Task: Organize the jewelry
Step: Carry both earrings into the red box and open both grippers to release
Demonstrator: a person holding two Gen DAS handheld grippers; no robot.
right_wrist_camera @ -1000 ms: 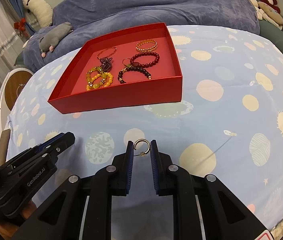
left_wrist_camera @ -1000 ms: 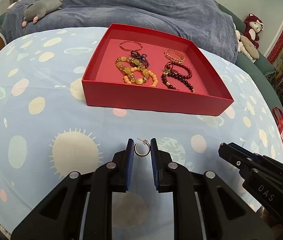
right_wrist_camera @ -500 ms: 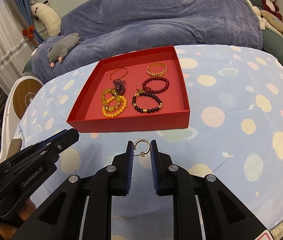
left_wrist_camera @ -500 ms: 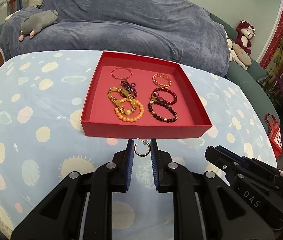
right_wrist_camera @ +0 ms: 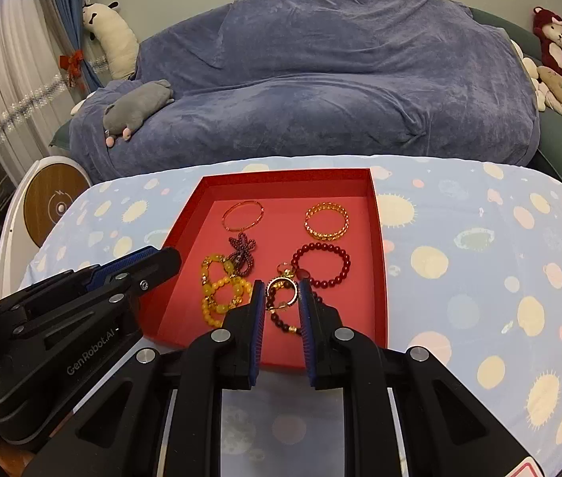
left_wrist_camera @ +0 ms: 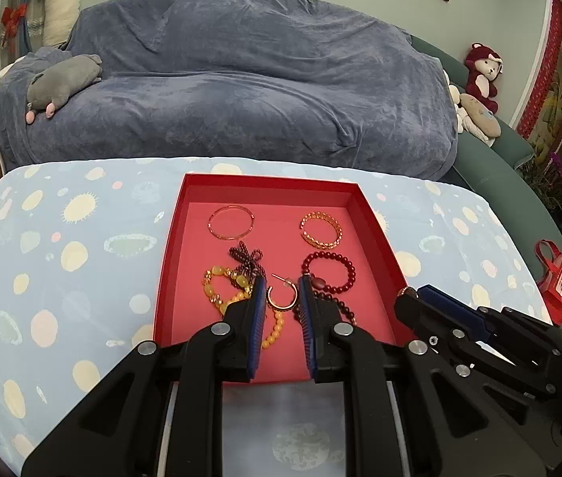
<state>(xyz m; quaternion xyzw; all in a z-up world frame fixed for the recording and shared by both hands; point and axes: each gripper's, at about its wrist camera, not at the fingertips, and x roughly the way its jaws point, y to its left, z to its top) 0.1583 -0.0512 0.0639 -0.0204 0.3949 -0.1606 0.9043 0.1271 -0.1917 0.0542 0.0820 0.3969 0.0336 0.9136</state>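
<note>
Left-wrist view: the left gripper (left_wrist_camera: 281, 293) has its jaws drawn in narrow on a gold hoop earring (left_wrist_camera: 281, 298), the blue pads pressing its two sides. The hoop hangs between the jaw tips, its open end and thin post turned up and to the left, and it appears over the near half of the red tray (left_wrist_camera: 169, 254). The right gripper (left_wrist_camera: 412, 298) enters from the lower right, over the tray's right-hand wall.

Right-wrist view: the right gripper (right_wrist_camera: 280, 293) likewise has its jaws nearly closed on a second gold hoop earring (right_wrist_camera: 282, 292), gripped at both sides between the tips and seen over the near half of the red tray (right_wrist_camera: 378, 262). The left gripper (right_wrist_camera: 161, 258) reaches in from the left, beside the tray's left wall.

Count: two earrings, one in each gripper. One tray, resting on the table (left_wrist_camera: 62, 278) with its pale blue spotted cloth. Six pieces lie inside it, in two columns:
- a thin rose-gold bangle (left_wrist_camera: 230, 222), far left;
- a gold chain bracelet (left_wrist_camera: 320, 229), far right;
- a small dark purple bead strand (left_wrist_camera: 244, 259), below the bangle;
- a yellow bead bracelet (left_wrist_camera: 217, 290), near left, partly behind the left jaws;
- a red bead bracelet (left_wrist_camera: 330, 272), below the chain bracelet;
- a dark bead bracelet (right_wrist_camera: 281, 322), near right, largely hidden by the jaws.
</note>
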